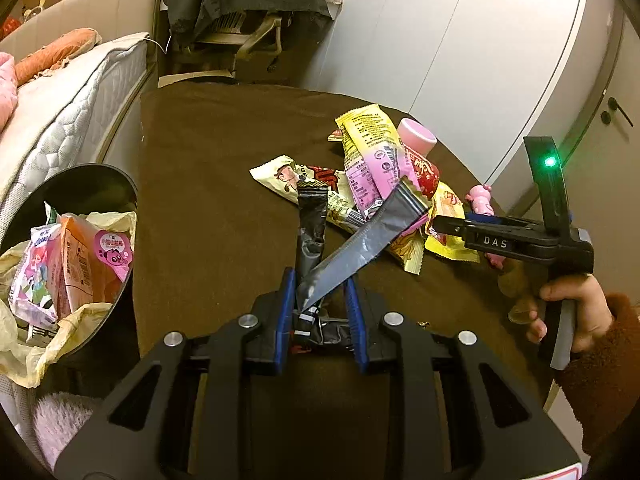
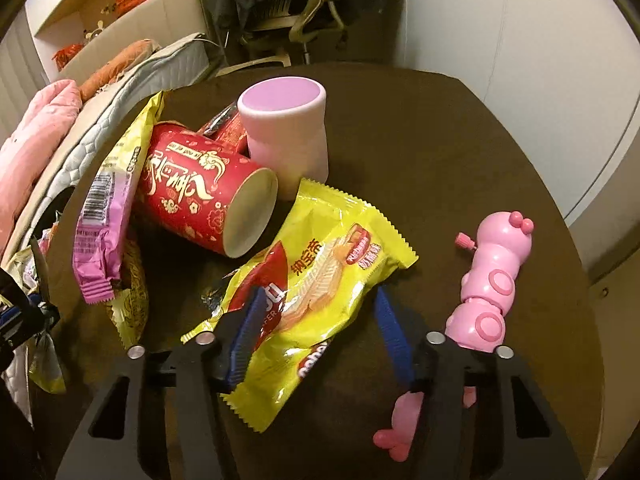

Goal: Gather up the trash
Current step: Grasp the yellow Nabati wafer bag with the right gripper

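My left gripper point(image 1: 320, 284) is shut on a black and silver wrapper point(image 1: 356, 242) that sticks up between its blue fingers above the brown table point(image 1: 208, 184). A pile of snack wrappers point(image 1: 368, 172) lies further right. The black trash bin point(image 1: 68, 256), lined with a yellow bag and holding packets, stands left of the table. My right gripper point(image 2: 316, 312) is open, with its fingers on either side of a yellow wafer wrapper point(image 2: 320, 276). It also shows in the left wrist view point(image 1: 444, 226), at the pile's right edge.
A red paper cup point(image 2: 200, 196) lies on its side against a pink cup point(image 2: 288, 132). A pink toy caterpillar point(image 2: 492, 280) lies at the right of the table point(image 2: 440, 140). A bed point(image 1: 68, 112) runs along the left. A chair point(image 1: 248, 36) stands behind.
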{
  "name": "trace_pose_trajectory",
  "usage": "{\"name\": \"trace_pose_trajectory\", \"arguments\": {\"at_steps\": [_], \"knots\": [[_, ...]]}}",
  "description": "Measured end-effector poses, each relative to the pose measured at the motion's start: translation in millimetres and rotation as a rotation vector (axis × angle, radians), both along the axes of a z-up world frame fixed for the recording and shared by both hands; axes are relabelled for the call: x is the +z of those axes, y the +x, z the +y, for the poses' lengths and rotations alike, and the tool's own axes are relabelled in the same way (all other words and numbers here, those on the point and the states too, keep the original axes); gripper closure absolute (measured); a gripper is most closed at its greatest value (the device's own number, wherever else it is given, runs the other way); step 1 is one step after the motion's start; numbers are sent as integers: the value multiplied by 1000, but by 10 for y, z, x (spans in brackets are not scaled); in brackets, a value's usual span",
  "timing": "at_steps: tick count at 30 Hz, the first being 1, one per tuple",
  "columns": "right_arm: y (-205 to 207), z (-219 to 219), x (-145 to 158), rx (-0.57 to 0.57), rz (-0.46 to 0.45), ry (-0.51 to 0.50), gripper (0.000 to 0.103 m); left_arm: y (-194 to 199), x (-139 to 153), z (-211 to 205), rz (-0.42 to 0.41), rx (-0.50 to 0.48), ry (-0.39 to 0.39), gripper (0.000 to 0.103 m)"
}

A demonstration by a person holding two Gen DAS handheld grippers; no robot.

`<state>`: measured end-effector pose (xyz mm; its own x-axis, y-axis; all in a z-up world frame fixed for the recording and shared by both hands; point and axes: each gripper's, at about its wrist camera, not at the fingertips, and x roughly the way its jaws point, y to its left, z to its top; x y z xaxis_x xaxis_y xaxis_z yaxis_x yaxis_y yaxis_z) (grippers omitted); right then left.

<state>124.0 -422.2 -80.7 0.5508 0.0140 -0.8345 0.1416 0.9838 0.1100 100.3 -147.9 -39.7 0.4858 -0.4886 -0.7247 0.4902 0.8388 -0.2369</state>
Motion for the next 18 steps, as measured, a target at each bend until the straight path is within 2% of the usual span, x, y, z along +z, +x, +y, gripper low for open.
{"name": "trace_pose_trajectory", "arguments": {"at_steps": [1,3,7,18], "knots": [[-8,4,16,2,-3,10,73,-1,6,6,0,2,-1,79],[-39,14,57,9,-10,22,79,3,14,27,1,6,-5,79],[-129,68,173,41,-33,6,87,10,31,49,11,11,-20,79],[-412,200,613,86,-142,-24,90,-55,215,128,-21,14,-35,81]]}}
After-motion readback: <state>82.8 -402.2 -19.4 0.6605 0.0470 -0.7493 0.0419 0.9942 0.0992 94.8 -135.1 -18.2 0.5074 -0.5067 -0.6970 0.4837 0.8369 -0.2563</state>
